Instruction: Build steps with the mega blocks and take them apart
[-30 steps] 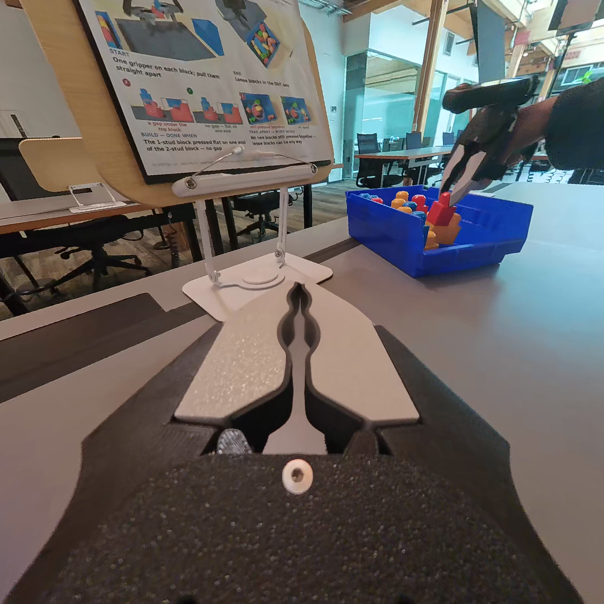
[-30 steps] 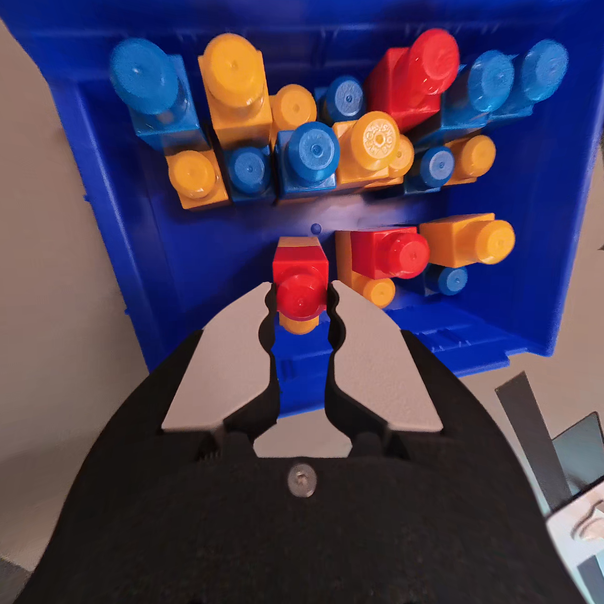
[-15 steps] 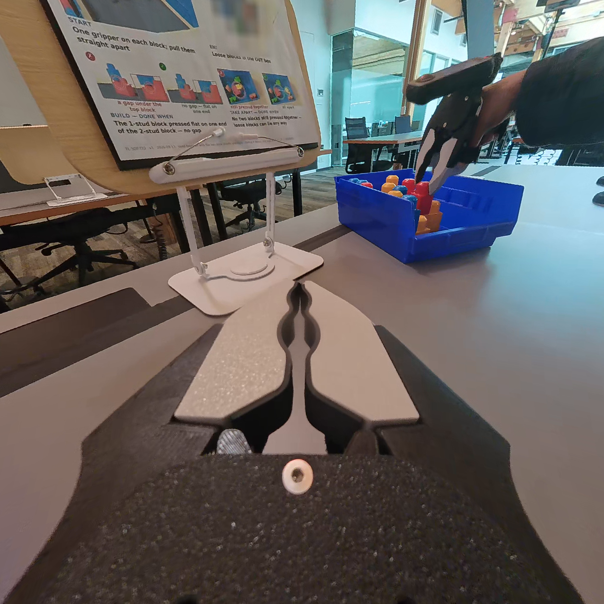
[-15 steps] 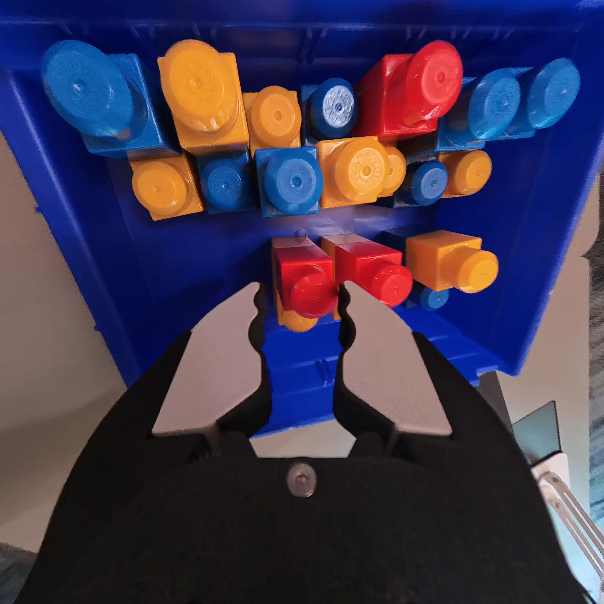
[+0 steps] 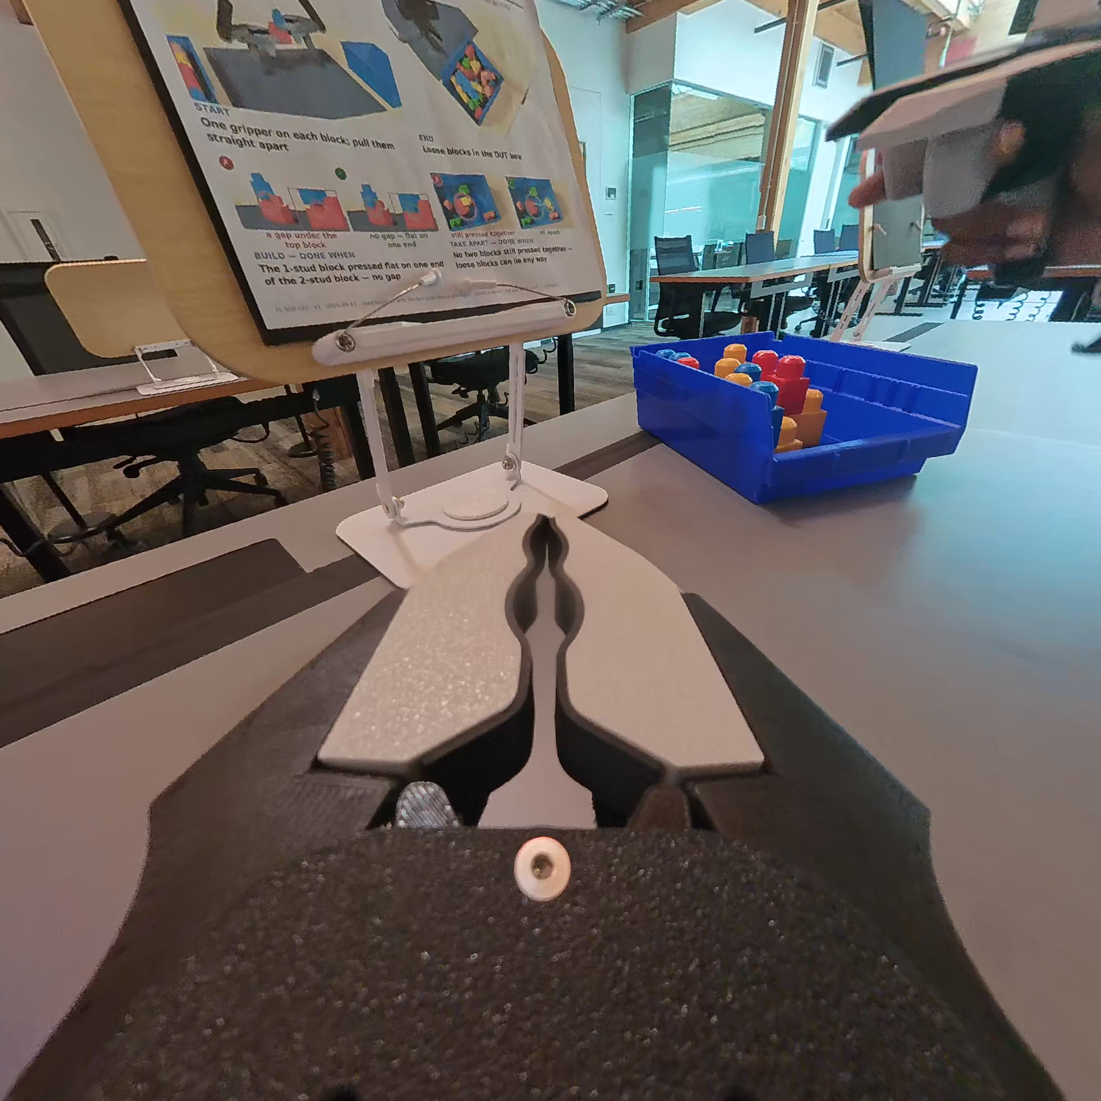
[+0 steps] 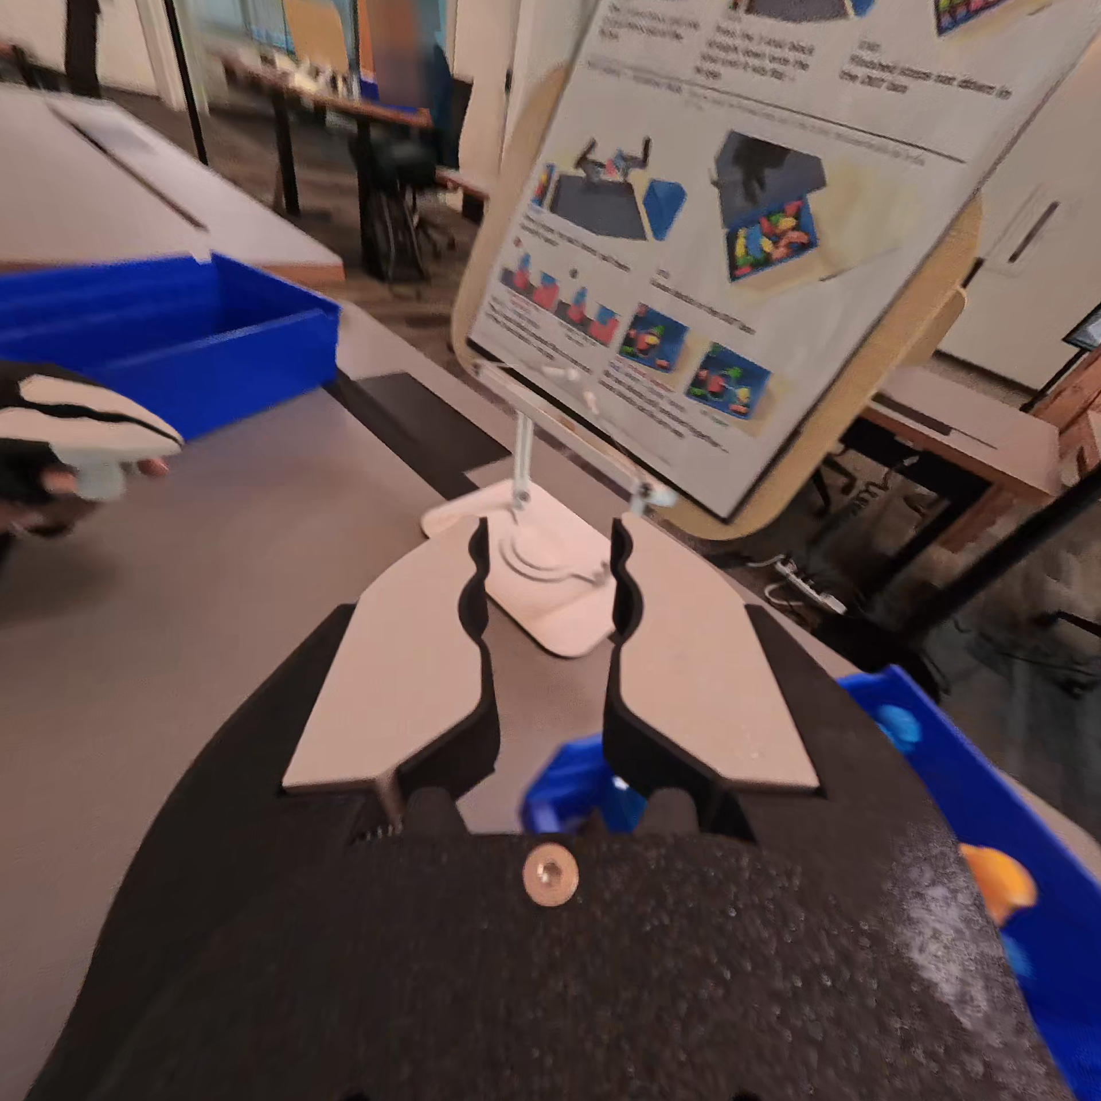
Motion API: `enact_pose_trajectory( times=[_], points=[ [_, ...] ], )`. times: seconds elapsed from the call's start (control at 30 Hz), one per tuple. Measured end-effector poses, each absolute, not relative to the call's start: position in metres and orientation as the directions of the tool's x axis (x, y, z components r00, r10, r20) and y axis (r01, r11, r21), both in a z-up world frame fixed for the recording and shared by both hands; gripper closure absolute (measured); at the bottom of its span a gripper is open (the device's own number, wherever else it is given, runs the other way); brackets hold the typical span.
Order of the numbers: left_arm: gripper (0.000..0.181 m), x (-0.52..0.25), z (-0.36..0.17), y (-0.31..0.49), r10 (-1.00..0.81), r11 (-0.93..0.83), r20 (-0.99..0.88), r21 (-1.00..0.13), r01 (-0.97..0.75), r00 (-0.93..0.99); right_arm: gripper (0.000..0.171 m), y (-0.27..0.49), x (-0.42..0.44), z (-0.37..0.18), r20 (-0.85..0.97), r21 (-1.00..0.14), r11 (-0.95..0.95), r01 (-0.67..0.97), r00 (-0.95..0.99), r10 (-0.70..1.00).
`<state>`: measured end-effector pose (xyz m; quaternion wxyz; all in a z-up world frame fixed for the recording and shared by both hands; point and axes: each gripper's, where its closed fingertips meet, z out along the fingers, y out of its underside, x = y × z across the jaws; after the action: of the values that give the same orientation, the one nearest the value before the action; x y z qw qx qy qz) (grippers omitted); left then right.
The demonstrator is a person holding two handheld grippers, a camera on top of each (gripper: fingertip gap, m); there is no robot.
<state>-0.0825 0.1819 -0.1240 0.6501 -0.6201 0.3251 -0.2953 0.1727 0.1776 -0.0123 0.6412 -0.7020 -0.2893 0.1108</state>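
On the grey table point(image 5: 893, 596), the left gripper point(image 5: 545, 524) lies low with its fingers closed on nothing. To its right, a blue bin point(image 5: 715, 429) holds the red, orange and blue mega blocks point(image 5: 789, 387). The right gripper point(image 6: 548, 524), fingers parted and empty, faces the instruction board point(image 6: 745, 238) on its white stand point(image 6: 554, 590).

The left gripper point(image 5: 547, 527) has a rough black body and two flat grey fingers point(image 5: 441, 661) with wavy black inner edges. A small white screw point(image 5: 541, 867) sits in the lower middle. The right gripper point(image 6: 548, 530) looks the same, but its screw point(image 6: 549, 876) is shiny metal.
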Motion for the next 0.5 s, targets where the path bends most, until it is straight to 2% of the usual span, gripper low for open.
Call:
enact_pose_trajectory(
  times=[0.13, 0.23, 0.33, 0.4, 0.5],
  points=[
    [0.181, -0.085, -0.122, 0.182, -0.78, 0.051, -0.046, -0.999, -0.01, 0.624, 0.135, 0.158, 0.125, -0.037, 0.09, -0.996, 0.03, 0.087, 0.855, 0.51],
    [0.181, -0.087, -0.121, 0.183, -0.773, 0.044, -0.036, -0.999, -0.002, 0.633, 0.147, 0.15, 0.107, -0.054, 0.011, -0.996, 0.086, -0.029, 0.901, 0.434],
    [0.181, -0.09, -0.119, 0.185, -0.762, 0.049, -0.038, -0.999, 0.0, 0.647, 0.158, 0.153, 0.102, -0.076, -0.023, -0.994, 0.089, -0.061, 0.927, 0.374],
    [0.181, -0.093, -0.118, 0.185, -0.754, 0.055, -0.04, -0.998, 0.002, 0.656, 0.17, 0.159, 0.106, -0.093, 0.002, -0.997, 0.077, -0.025, 0.942, 0.334],
    [0.181, -0.097, -0.114, 0.187, -0.736, 0.073, -0.053, -0.997, 0.002, 0.675, 0.171, 0.166, 0.118, -0.114, 0.022, -0.999, 0.035, 0.012, 0.953, 0.304]
  ],
)
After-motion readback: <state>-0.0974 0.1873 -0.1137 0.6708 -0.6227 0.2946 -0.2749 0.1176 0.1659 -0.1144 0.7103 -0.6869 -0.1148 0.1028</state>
